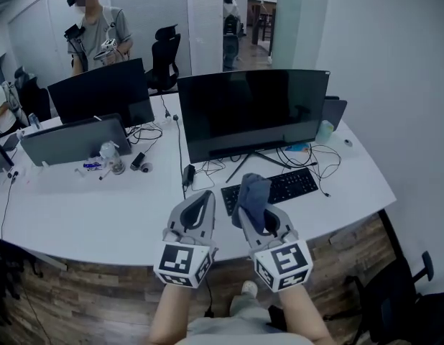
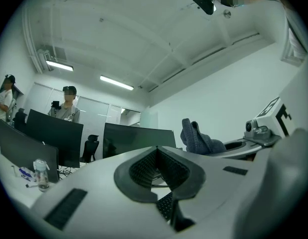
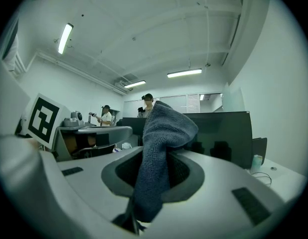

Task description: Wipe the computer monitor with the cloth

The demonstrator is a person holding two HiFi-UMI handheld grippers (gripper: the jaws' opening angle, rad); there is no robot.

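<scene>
Currently two grippers are held side by side above the table's (image 1: 100, 210) near edge. One blue-grey cloth (image 1: 255, 191) is clamped in the jaws of the right hand-held gripper (image 1: 247, 210), its loose end standing above them. The jaws of the left hand-held gripper (image 1: 205, 196) are pressed together, nothing between them. One dark curved computer monitor (image 1: 251, 110) is set toward the far edge, and one black keyboard (image 1: 297, 183) before it is partly hidden by the cloth. A second monitor (image 1: 100, 92) is seen toward the far left corner, one person (image 1: 93, 31) behind it.
</scene>
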